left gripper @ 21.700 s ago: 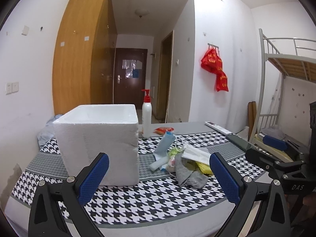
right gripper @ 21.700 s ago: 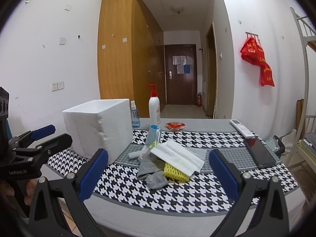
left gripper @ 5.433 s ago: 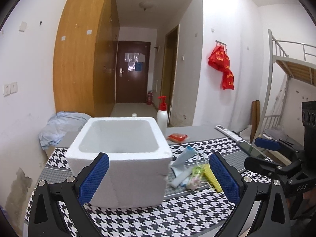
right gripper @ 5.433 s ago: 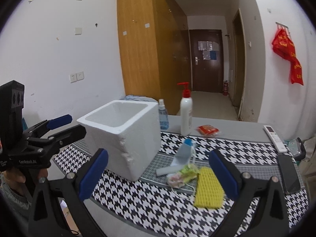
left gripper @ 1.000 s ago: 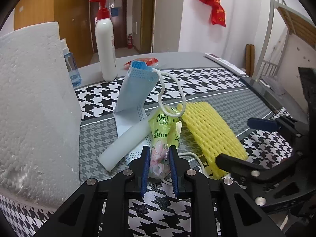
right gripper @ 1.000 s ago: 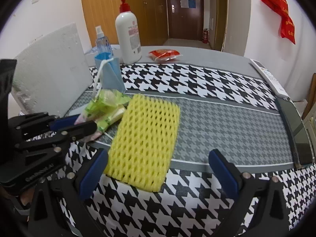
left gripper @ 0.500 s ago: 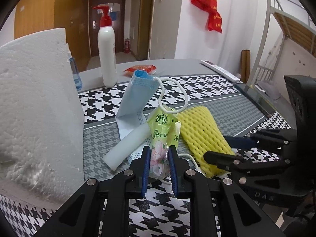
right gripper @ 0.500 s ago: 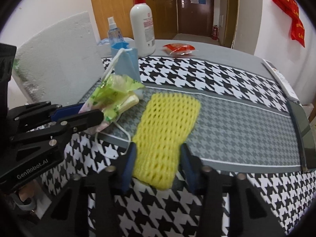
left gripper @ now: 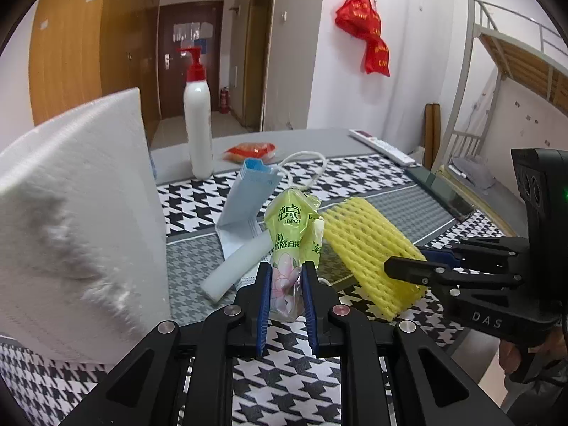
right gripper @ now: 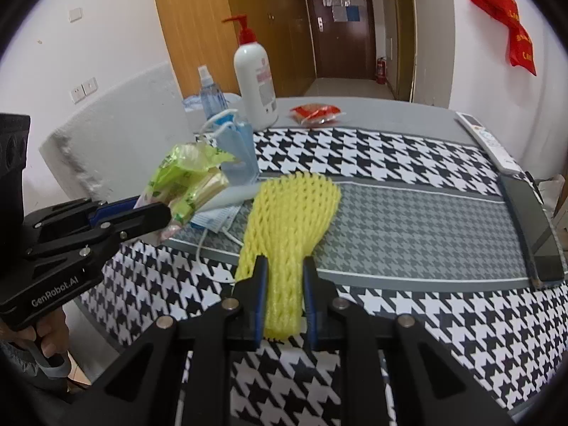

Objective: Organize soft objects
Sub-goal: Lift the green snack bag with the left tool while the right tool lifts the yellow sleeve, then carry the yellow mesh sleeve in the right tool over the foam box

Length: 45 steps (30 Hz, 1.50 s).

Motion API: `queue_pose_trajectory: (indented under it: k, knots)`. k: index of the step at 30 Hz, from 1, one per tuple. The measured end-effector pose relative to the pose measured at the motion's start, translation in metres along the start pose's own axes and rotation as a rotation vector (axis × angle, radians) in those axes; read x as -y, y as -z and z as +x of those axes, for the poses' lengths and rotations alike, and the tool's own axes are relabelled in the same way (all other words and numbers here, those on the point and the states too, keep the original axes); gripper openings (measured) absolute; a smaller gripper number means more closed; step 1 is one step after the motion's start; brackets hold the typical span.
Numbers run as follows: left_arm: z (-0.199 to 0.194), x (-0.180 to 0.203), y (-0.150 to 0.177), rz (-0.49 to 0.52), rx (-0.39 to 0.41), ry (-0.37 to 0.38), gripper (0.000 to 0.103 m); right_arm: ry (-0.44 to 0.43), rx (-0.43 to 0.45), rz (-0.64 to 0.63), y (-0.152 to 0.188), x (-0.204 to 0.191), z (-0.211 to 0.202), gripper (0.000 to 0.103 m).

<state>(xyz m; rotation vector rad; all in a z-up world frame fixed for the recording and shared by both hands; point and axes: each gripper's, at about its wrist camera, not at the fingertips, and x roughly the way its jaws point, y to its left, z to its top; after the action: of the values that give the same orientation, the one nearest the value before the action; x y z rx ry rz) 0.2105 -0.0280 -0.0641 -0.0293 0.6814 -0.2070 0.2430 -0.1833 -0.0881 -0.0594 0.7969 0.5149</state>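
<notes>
Left fingers clamping tissue pack, right fingers clamping foam net, beside foam box.

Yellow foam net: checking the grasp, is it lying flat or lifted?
Lifted at the near end: right gripper pinches foam net; far end meets the tablecloth.

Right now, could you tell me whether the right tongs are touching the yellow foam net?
Touching. The right wrist view shows the right tongs closed on the yellow foam net, both blue pads pressing its pinched near end.
</notes>
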Motion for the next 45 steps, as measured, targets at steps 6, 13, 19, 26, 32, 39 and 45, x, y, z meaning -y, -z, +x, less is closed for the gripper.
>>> queue_pose_trajectory:
  k: [6, 13, 19, 26, 32, 39, 45]
  knots:
    - [-0.025, 0.000, -0.001, 0.005, 0.048, -0.004, 0.018, -0.005, 0.061, 0.012, 0.004, -0.003, -0.029, 0.022]
    - [-0.053, 0.004, 0.005, 0.016, 0.098, -0.011, 0.018, -0.003, 0.115, 0.003, 0.009, -0.016, -0.058, 0.022]
    - [-0.074, 0.007, 0.010, 0.027, 0.131, -0.013, 0.018, 0.001, 0.151, -0.015, 0.009, -0.028, -0.074, 0.022]
    - [-0.095, 0.008, 0.017, 0.030, 0.170, -0.030, 0.018, 0.009, 0.195, -0.026, 0.013, -0.040, -0.097, 0.022]
    - [-0.110, 0.010, 0.020, 0.039, 0.198, -0.043, 0.018, 0.005, 0.231, -0.019, 0.017, -0.047, -0.115, 0.022]
    - [-0.131, 0.011, 0.021, 0.048, 0.242, -0.060, 0.018, 0.000, 0.278, -0.039, 0.018, -0.058, -0.132, 0.022]
    - [-0.145, 0.005, 0.023, 0.042, 0.273, -0.079, 0.018, -0.006, 0.301, -0.057, 0.017, -0.066, -0.139, 0.022]
